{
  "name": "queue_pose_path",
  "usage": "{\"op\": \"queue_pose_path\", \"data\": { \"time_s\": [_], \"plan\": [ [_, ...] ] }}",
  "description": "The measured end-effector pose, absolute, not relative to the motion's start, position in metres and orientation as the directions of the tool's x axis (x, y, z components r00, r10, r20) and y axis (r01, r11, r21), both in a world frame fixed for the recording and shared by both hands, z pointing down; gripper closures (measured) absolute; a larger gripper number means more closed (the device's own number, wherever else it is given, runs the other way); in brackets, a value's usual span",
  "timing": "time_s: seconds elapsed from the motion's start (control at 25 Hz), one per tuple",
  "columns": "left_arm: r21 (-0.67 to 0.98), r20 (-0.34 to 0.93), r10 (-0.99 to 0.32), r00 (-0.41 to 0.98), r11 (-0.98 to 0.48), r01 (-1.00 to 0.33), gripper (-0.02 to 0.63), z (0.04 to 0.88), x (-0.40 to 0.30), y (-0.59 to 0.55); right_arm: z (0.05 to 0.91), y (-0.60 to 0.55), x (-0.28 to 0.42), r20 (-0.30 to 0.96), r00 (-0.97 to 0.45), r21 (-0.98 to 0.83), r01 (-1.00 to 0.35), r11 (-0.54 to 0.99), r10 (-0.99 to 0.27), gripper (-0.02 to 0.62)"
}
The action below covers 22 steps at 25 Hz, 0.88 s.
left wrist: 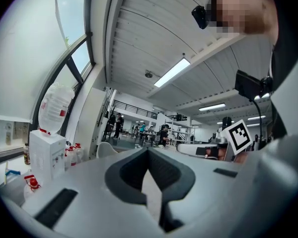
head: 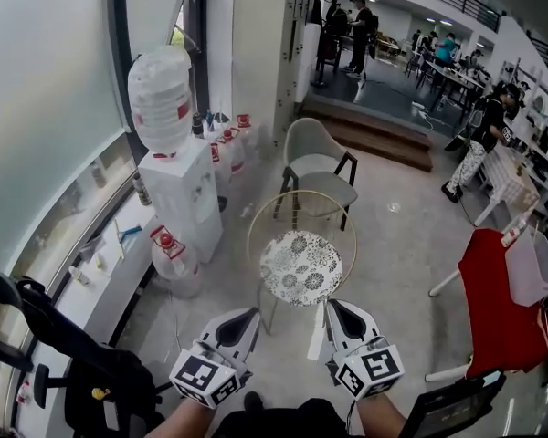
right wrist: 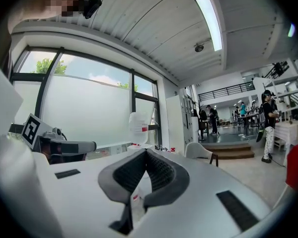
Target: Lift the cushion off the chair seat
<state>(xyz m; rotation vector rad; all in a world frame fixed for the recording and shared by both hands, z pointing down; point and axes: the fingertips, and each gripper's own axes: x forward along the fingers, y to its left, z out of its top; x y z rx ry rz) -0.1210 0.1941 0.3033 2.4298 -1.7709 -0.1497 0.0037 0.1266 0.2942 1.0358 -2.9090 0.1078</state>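
Round cushion (head: 300,267), grey floral print, flat on the seat of the gold wire-backed chair (head: 301,192), untouched. Near it, left gripper (head: 253,315) and right gripper (head: 331,306), apart from the cushion, jaws of each pressed together on nothing. Black-and-white square markers on both cubes. Beyond, a beige chair (head: 318,158). At left a white water dispenser (head: 187,194) bearing a bottle (head: 160,99), red label too small to read. At right a red furniture piece (head: 495,304), kind unclear, partly cut off.
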Motion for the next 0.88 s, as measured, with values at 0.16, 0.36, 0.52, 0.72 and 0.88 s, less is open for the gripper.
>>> {"op": "queue_pose_path", "data": {
  "time_s": [0.16,0.36,0.52,0.72,0.88],
  "plan": [
    [0.183,-0.005,-0.947,0.322,-0.317,-0.930,0.600,0.308,-0.133,0.184,0.296,0.122,-0.009,0.082,-0.772,-0.045,-0.634,0.772,-0.630,0.588],
    [0.186,0.008,-0.943,0.334,-0.326,-0.927,0.600,0.312,-0.135,0.162,0.302,0.099,-0.012,0.087,-0.767,-0.067,-0.642,0.764,-0.636,0.588],
    [0.171,0.019,-0.945,0.326,-0.318,-0.933,0.600,0.311,-0.136,0.135,0.305,0.068,-0.016,0.078,-0.776,-0.078,-0.631,0.772,-0.626,0.588],
    [0.144,0.017,-0.950,0.311,-0.306,-0.941,0.600,0.306,-0.134,0.089,0.302,0.020,-0.013,0.052,-0.780,-0.094,-0.625,0.775,-0.623,0.588],
    [0.141,0.017,-0.950,0.313,-0.308,-0.941,0.600,0.303,-0.131,0.048,0.295,-0.018,-0.008,0.033,-0.782,-0.083,-0.623,0.778,-0.623,0.588]
  ]
}}
